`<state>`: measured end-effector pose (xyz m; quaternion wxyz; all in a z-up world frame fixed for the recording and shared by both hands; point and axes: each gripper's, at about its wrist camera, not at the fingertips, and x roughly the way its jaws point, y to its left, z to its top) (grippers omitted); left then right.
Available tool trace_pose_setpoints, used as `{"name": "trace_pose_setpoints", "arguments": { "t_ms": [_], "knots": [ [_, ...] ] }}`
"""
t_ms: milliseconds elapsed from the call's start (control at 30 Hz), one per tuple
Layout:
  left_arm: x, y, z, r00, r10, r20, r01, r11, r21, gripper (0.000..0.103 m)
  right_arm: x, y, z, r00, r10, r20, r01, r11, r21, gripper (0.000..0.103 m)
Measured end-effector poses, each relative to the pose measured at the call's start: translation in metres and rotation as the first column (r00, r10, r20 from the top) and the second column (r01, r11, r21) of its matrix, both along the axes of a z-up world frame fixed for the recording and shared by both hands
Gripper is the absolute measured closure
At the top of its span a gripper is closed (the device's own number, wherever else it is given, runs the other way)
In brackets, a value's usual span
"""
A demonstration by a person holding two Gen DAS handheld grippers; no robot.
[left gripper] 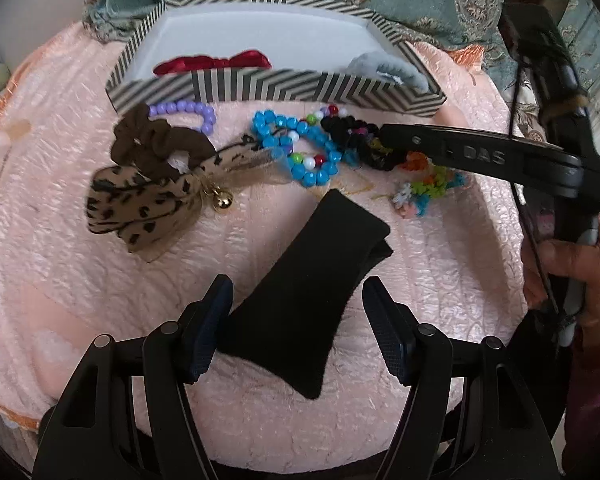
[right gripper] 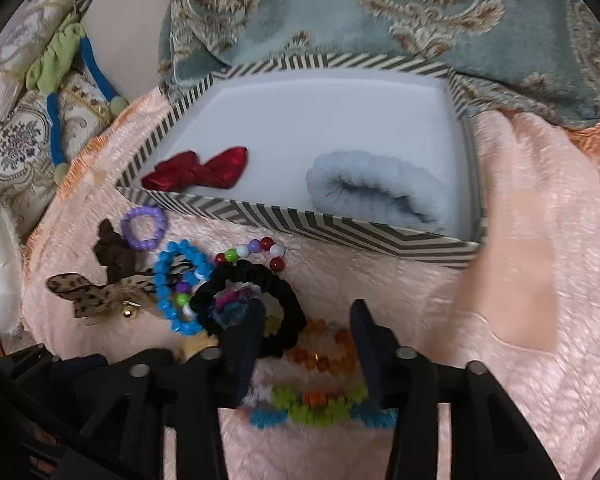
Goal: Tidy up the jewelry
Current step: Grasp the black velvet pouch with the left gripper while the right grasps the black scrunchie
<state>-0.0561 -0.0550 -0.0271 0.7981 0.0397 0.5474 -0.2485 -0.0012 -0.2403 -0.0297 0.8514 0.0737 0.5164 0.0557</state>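
We see a pink plush blanket (left gripper: 80, 280) carrying a scatter of hair ties and bead bracelets, with a striped box (right gripper: 300, 224) sitting at its far edge against a blue patterned throw (right gripper: 459, 40); inside the box lie a red bow (right gripper: 198, 170) towards its left wall and a pale blue fluffy scrunchie (right gripper: 363, 188) in its right front corner. Along the box's front wall, from left to right, we find a purple bead bracelet (left gripper: 188, 114), a brown scrunchie (left gripper: 148, 144), a leopard-print bow (left gripper: 148, 200) with a small gold bell, a blue bead bracelet (left gripper: 300, 148), a black scrunchie (right gripper: 248, 304) and a multicoloured bead bracelet (right gripper: 260, 250). A black folded cloth band (left gripper: 307, 280) lies nearer the blanket's front edge; our left gripper (left gripper: 298, 314) stands with its jaws wide on either side of it, the pads not pressing. Our right gripper (right gripper: 305, 356) is partly closed, its jaws apart; its left finger lies over the black scrunchie's rim, and between the fingers rest an orange bead bracelet (right gripper: 323, 350) and a green and blue fuzzy bracelet (right gripper: 315, 404), neither of them pinched. In the left wrist view a hand (left gripper: 579, 272) holds the right gripper's handle at the blanket's right edge.
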Motion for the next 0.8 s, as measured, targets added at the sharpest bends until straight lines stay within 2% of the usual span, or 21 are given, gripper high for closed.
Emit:
{"name": "trace_pose_setpoints", "arguments": {
  "t_ms": [67,100,167,267,333,400,733,767,800],
  "knots": [
    [0.001,0.001,-0.003,1.000,0.002,-0.003,-0.002,1.000,-0.018,0.041,0.005,0.001,-0.006,1.000,0.013,-0.011,-0.013,1.000,0.013,0.078],
    [0.001,0.002,-0.003,1.000,0.006,0.007,-0.006,1.000,-0.018,0.051,0.005,0.001,-0.008,1.000,0.016,-0.013,-0.016,1.000,0.007,0.080],
    [0.001,0.005,-0.003,1.000,0.007,0.010,-0.007,0.999,-0.032,0.060,0.002,-0.001,-0.004,1.000,0.010,0.004,-0.010,1.000,0.013,0.091],
    [0.002,0.010,0.002,1.000,0.019,0.006,-0.018,0.998,-0.055,0.074,-0.008,-0.010,0.014,0.998,-0.025,0.057,0.020,0.996,0.082,0.091],
    [0.001,0.014,0.009,0.999,0.023,0.029,-0.022,0.998,-0.053,0.075,-0.015,-0.012,0.025,0.997,-0.025,0.077,0.016,0.993,0.115,0.091],
    [-0.002,0.015,0.014,0.999,0.026,0.037,-0.024,0.998,-0.057,0.075,-0.019,-0.011,0.030,0.996,-0.022,0.084,0.013,0.995,0.103,0.091],
    [-0.007,0.018,0.024,0.997,0.039,0.070,-0.034,0.998,-0.061,0.077,-0.027,-0.018,0.032,0.996,-0.042,0.077,0.035,0.995,0.089,0.091],
    [-0.006,0.018,0.025,0.997,0.041,0.071,-0.037,0.997,-0.064,0.077,-0.026,-0.019,0.033,0.995,-0.045,0.085,0.038,0.996,0.085,0.089],
    [-0.006,0.018,0.025,0.997,0.042,0.071,-0.038,0.997,-0.066,0.077,-0.024,-0.018,0.032,0.995,-0.044,0.084,0.037,0.996,0.082,0.081]
  ]
}}
